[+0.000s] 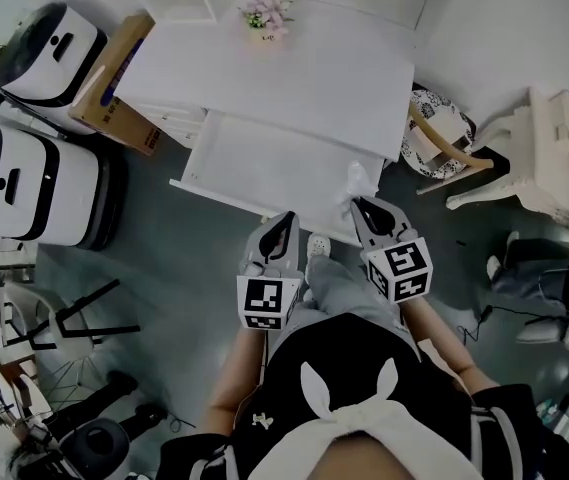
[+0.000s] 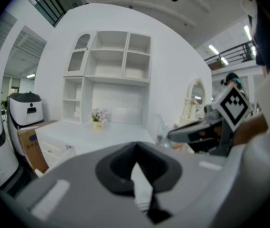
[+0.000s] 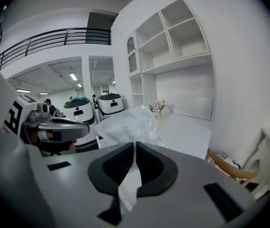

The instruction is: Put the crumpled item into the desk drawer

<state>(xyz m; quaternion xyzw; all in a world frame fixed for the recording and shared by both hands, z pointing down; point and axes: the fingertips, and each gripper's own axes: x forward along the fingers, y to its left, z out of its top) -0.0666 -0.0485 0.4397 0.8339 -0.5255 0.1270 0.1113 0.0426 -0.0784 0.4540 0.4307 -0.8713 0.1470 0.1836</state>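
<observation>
Clear, glossy, wrinkled plastic film makes up the crumpled bag [image 3: 125, 123]; tabletop [image 1: 294, 78] and drawer [image 1: 264, 160] smooth matt white; box [image 1: 114, 83] dull brown cardboard.

White shelving [image 2: 110, 56] — grey floor [image 1: 189, 278]
</observation>
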